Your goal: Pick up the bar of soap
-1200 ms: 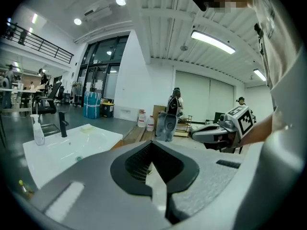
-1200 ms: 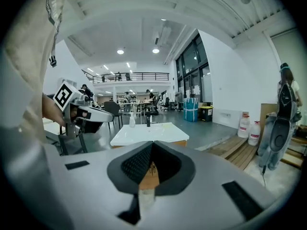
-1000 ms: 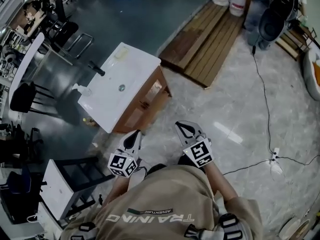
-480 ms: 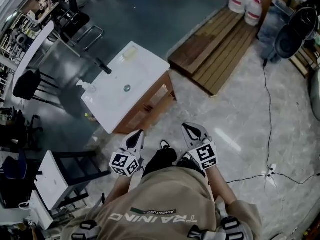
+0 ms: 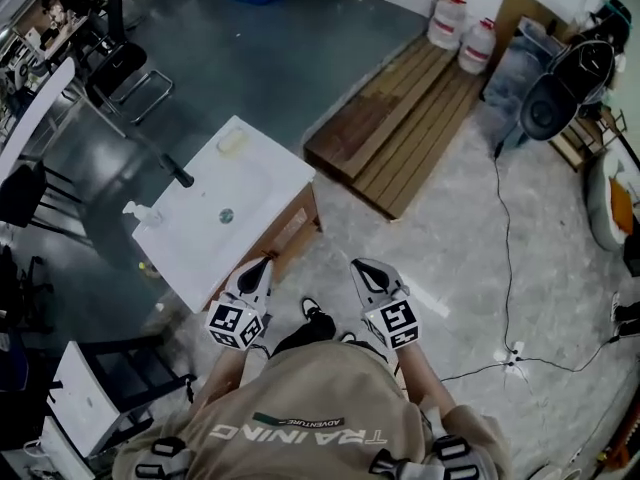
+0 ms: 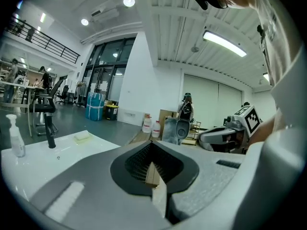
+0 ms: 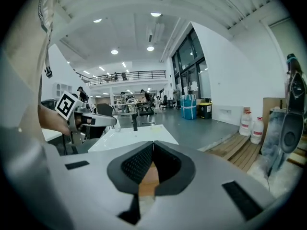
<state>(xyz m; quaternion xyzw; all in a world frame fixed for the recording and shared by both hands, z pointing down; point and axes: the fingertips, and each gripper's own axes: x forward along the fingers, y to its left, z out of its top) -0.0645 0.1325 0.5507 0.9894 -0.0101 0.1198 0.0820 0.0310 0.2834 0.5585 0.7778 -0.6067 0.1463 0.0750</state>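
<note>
The bar of soap [image 5: 232,141] is a pale block lying at the far corner of the white sink top [image 5: 262,182]; it also shows as the soap [image 6: 82,136] in the left gripper view. The sink rests on a wooden cabinet, with a black faucet [image 5: 180,176] and a clear pump bottle [image 5: 140,213] along its left edge. My left gripper [image 5: 262,264] is shut and empty, held just short of the sink's near corner. My right gripper [image 5: 358,265] is shut and empty too, over the floor to the right of the sink. Both sets of jaws meet at the tips: left gripper [image 6: 152,143], right gripper [image 7: 152,145].
A slatted wooden platform [image 5: 400,108] lies on the floor beyond the sink, with white jugs [image 5: 460,20] behind it. A black fan [image 5: 555,98] stands at the right, and a cable [image 5: 505,228] runs to a power strip [image 5: 515,353]. Chairs [image 5: 120,68] and desks stand at the left.
The person has walked forward and both grippers have come nearer to the sink's near corner. Both stay shut and empty.
</note>
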